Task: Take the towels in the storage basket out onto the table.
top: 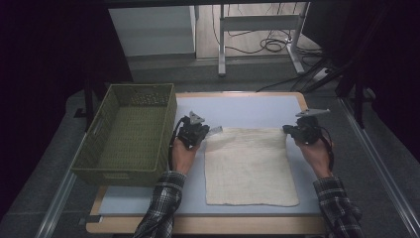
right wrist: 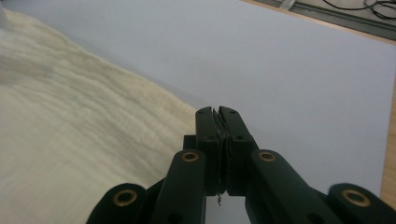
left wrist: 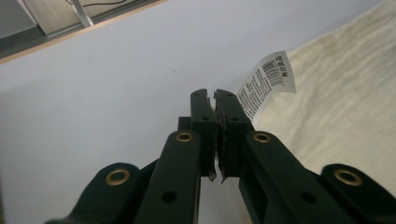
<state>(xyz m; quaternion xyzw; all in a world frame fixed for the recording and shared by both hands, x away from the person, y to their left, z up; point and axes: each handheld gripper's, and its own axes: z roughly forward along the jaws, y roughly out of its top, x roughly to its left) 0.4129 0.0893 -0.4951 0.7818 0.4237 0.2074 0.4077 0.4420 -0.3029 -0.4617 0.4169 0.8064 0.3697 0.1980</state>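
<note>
At centre frame in the high view, a cream cloth (top: 250, 166) lies flat on the pale blue mat (top: 247, 110). Your left gripper (top: 197, 132) sits at the cloth's upper left corner, jaws pressed together beside the white care label (left wrist: 267, 83); whether they pinch fabric cannot be told. Your right gripper (top: 293, 130) sits at the upper right corner, jaws likewise together. At left frame, the olive woven basket (top: 96, 130) holds nothing visible.

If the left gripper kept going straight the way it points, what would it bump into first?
Probably nothing soon: ahead of the left gripper lies bare pale mat. The cloth's white label sits just beside that line, though depth is uncertain.
</note>
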